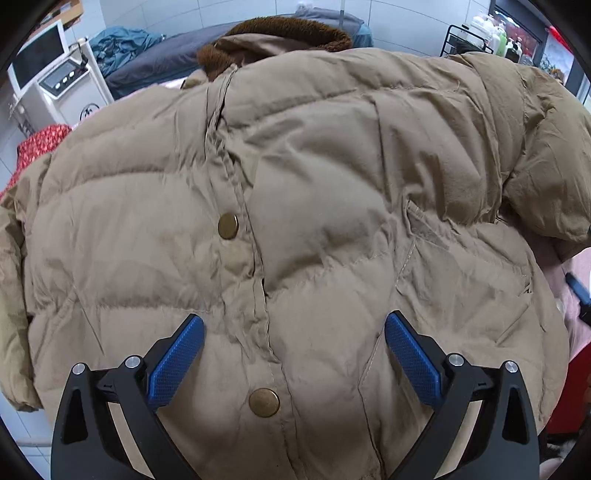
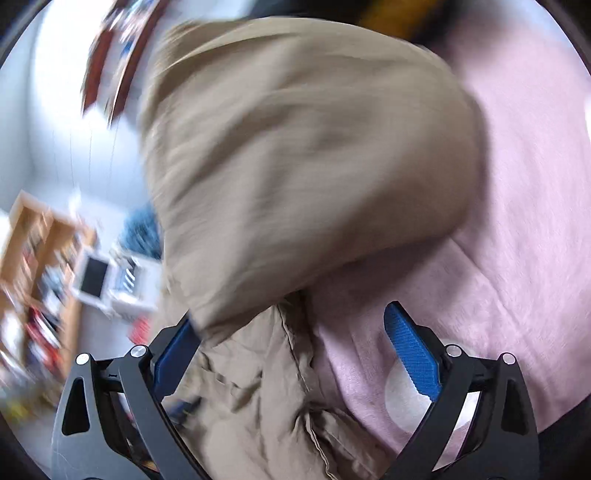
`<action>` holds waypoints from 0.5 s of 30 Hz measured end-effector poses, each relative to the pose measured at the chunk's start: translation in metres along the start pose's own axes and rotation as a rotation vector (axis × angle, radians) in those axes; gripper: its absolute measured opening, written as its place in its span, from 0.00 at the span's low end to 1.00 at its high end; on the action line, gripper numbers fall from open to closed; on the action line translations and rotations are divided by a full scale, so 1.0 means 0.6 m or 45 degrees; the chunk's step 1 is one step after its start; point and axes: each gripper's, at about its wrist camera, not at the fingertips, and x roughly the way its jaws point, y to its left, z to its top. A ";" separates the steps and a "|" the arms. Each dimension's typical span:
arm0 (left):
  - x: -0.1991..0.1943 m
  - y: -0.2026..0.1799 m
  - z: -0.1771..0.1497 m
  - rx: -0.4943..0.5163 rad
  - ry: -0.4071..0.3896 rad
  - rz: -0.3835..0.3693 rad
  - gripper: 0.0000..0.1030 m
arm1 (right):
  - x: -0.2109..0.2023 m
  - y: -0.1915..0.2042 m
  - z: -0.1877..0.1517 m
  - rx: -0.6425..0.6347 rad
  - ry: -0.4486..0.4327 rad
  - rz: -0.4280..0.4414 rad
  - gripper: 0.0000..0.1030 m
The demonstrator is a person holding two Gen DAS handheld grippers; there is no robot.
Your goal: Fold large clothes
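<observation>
A tan puffer jacket (image 1: 314,192) with a brown fleece collar (image 1: 280,31) and brass snaps (image 1: 228,226) lies front up and fills the left wrist view. My left gripper (image 1: 293,325) hovers open over its lower front, one blue pad on each side of the snap placket. In the blurred right wrist view a puffy part of the same jacket (image 2: 295,166), probably a sleeve, bulges over a pink cover (image 2: 517,221). My right gripper (image 2: 291,321) is open; jacket cloth lies between its fingers and hides part of the left pad (image 2: 177,354).
A dark grey bedding pile (image 1: 159,62) and blue cloth (image 1: 118,40) lie behind the jacket. A white machine with a screen (image 1: 48,77) stands at far left, red patterned fabric (image 1: 40,144) beside it. A black rack with bottles (image 1: 491,37) is at back right.
</observation>
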 end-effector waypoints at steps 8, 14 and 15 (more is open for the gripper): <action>0.005 -0.010 0.002 0.057 0.021 0.028 0.94 | 0.027 -0.033 0.005 0.365 -0.152 0.338 0.92; 0.007 -0.017 -0.004 0.064 0.028 0.033 0.94 | -0.007 -0.040 0.042 0.445 -0.355 0.554 0.92; 0.006 -0.018 -0.006 0.064 0.028 0.033 0.94 | -0.010 -0.051 0.048 0.504 -0.378 0.584 0.92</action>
